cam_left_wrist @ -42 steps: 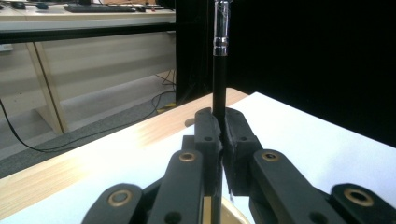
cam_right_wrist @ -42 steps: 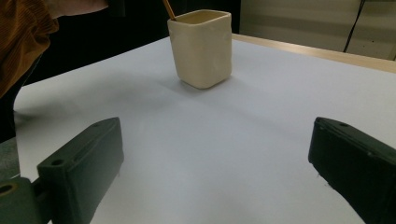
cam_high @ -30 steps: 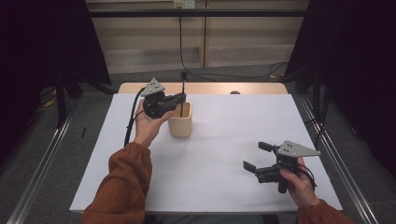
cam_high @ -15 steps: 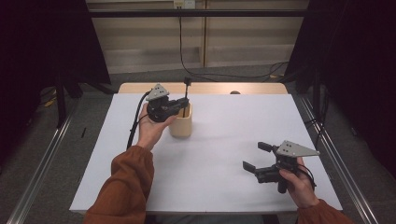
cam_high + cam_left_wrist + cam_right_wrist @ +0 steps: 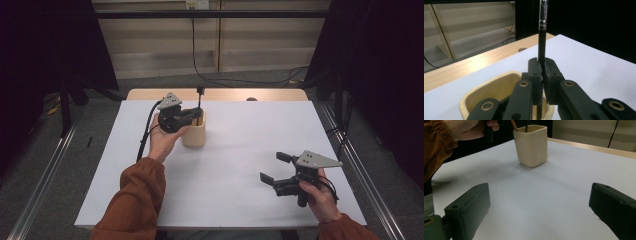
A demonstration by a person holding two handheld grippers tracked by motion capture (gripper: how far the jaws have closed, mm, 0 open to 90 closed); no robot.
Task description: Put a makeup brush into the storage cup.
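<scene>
Nearest us, the right gripper (image 5: 272, 167) sits low over the table's near right part, held in the person's right hand (image 5: 320, 197). Its jaws stand spread wide with nothing between them; in the right gripper view we see bare white table (image 5: 554, 195) between the two black blocks. Its body is matte black, with a grey three-cornered plate on top.

Next, the left sleeve (image 5: 132, 200), rust-coloured and ribbed like corduroy, runs up from the near edge to the left hand (image 5: 162, 140).

Mid-table, we list one cup (image 5: 194, 132): cream, glossy, squarish with rounded corners, open at the top. It stands upright on the white sheet, well apart from the right gripper, with clear table between them.

At the cup's rim, the left gripper (image 5: 199, 116) reaches in from the left. Its jaws are pressed together on a pen (image 5: 541, 42), pinching it partway up the barrel. The pen is slim, black and round, with a silver ring and a clear upper end; it stands upright, its lower end down inside the cup, its top above the jaws. In the right gripper view a brownish stick, perhaps a pencil (image 5: 513, 125), also leans in the cup.

Farther off, a strip of pale wood tabletop (image 5: 225, 94) shows beyond the white sheet. Behind it, a black cable (image 5: 200, 75) trails across grey floor, before pale wall panels.
</scene>
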